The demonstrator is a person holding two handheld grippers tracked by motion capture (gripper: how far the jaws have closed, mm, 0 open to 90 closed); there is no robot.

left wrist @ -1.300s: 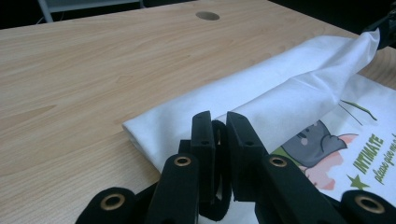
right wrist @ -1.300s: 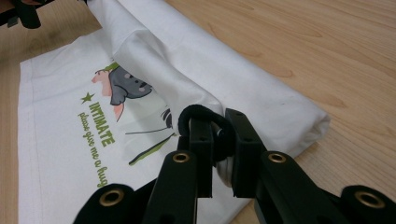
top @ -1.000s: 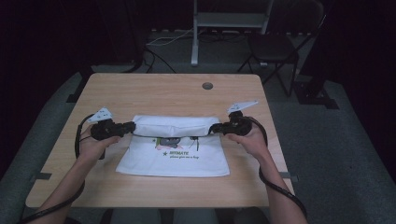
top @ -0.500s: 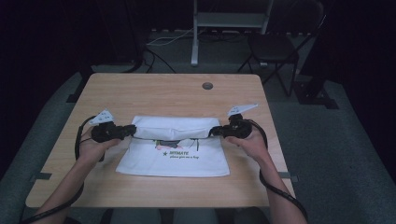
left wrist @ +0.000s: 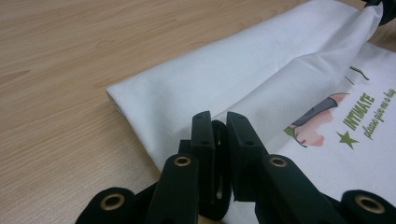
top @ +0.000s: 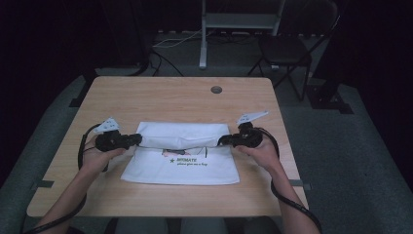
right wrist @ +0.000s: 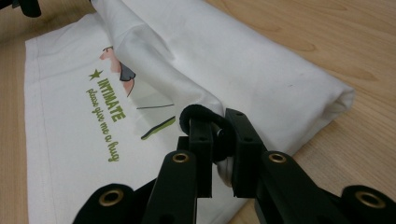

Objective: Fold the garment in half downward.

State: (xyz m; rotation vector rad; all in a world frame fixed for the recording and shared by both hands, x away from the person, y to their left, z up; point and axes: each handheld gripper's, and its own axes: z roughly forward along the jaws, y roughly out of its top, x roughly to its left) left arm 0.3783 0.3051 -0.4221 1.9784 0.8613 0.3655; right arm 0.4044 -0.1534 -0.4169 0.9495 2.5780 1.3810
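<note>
While clamped, both grippers (top: 137,140) level.

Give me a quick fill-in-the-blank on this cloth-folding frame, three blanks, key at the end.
1. The white cloth lies on a ____ table.
2. The left gripper and right gripper each pinch one end of the cloth's ____ edge.
3. The print on the cloth reads ____ in green capitals.

Missing words: wooden; folded-over; INTIMATE
</note>
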